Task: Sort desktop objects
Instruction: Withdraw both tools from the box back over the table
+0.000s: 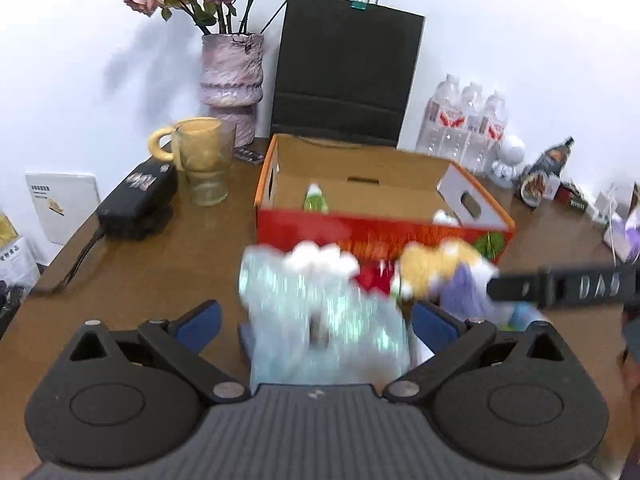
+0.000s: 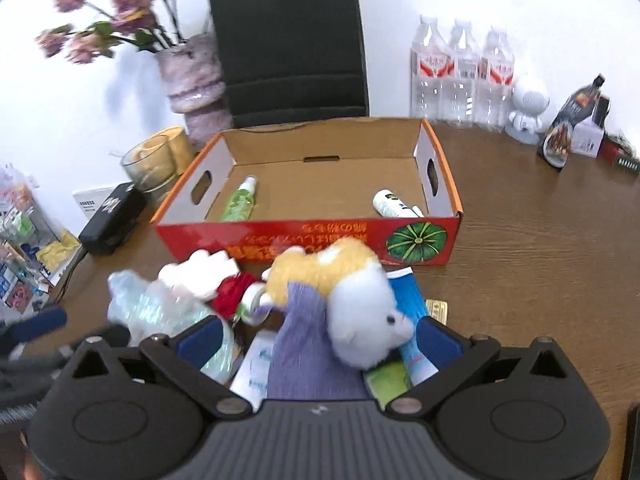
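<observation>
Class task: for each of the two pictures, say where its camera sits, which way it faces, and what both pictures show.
Left wrist: sits on the left claw, facing the red cardboard box across a crinkly clear plastic bag; its own open fingers show.
Right wrist: sits on the right claw, facing the box over a yellow-and-white plush toy.
Shared: box, black paper bag, purple vase.

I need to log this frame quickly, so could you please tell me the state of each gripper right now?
Left gripper: open, straddling the crinkled plastic bag, not clamped.
Right gripper: open, around the plush toy, not clamped.
</observation>
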Available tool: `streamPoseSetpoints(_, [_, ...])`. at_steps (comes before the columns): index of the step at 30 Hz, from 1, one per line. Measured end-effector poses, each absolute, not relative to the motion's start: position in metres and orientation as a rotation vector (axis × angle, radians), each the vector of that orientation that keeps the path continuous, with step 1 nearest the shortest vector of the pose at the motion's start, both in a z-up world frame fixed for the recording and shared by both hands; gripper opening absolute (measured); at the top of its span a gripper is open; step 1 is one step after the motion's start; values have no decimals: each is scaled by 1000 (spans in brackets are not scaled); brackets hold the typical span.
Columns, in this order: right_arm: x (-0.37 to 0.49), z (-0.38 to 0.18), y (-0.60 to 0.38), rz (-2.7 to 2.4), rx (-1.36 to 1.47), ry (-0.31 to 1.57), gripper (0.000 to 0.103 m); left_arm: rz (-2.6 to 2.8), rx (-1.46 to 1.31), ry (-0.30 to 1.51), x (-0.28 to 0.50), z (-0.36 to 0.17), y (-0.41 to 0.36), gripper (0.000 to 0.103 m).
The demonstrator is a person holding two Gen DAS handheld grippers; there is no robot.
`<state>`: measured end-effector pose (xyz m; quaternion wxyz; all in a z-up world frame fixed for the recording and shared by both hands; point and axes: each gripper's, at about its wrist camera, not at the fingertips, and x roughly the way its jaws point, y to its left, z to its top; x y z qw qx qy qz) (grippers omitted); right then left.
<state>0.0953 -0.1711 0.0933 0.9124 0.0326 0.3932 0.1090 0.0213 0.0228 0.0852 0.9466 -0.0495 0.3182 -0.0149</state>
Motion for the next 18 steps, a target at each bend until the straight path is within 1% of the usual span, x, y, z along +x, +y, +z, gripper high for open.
streamPoseSetpoints(5, [44, 57, -187, 179, 100, 768, 103, -44, -102, 670, -12, 52, 18, 103])
streamPoseSetpoints(7, [31, 54, -189, 148, 62, 789, 103, -44, -98, 676, -21, 42, 17, 103])
streamPoseSetpoints(9, [18, 58, -191, 141, 51, 752, 103, -66, -87, 675, -26, 37, 18, 103])
streamPoseSetpoints(15, [13, 36, -191, 146, 19, 728, 103, -86, -115, 660, -25, 20, 25, 103])
streamPoseSetpoints(18, [4, 25, -190, 106, -3, 648, 103, -90, -86, 680, -23, 11, 19, 103])
